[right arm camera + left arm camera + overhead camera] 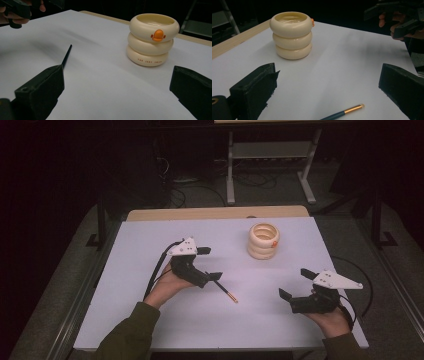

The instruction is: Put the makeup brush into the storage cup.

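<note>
Brush (343, 112) handle cut off at left gripper view's bottom edge.

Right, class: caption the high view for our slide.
Two open grippers, left and right, flank a brush before a cream ringed holder.

the ringed cup (263, 240) stands far and right on the table (150, 320); the brush (226, 291) lies nearer, left of it, between the left gripper (209, 263) and right gripper (295, 283).
</note>
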A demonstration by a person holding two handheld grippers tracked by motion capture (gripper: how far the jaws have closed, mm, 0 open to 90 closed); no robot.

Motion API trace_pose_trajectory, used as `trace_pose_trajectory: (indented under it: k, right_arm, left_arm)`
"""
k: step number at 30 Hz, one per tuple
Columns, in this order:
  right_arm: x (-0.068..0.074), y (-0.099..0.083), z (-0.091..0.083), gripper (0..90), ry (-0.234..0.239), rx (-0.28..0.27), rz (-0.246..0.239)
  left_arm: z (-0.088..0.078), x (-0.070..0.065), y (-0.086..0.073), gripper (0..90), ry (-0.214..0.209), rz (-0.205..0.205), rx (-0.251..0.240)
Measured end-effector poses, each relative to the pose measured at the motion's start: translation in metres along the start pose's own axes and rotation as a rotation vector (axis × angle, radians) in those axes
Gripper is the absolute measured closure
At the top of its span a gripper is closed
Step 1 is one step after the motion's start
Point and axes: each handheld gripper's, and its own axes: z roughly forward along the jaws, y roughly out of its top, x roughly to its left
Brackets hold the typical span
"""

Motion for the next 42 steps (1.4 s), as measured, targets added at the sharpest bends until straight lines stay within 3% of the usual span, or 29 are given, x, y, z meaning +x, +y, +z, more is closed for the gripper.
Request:
trace_pose_trajectory:
  k: [8,33,42]
  right_arm:
    - [0.000,0.000,0.000,0.0,0.002,0.001,0.000]
    - [0.001,0.000,0.001,0.0,0.008,0.004,0.001]
    - [0.001,0.000,0.002,0.0,0.009,0.005,0.001]
  left_arm:
    - [0.007,0.004,0.004,1.2,-0.011,0.008,0.021]
    - [0.025,0.016,0.010,1.2,-0.056,0.039,0.154]
    - [0.029,0.017,0.009,1.4,-0.063,0.032,0.184]
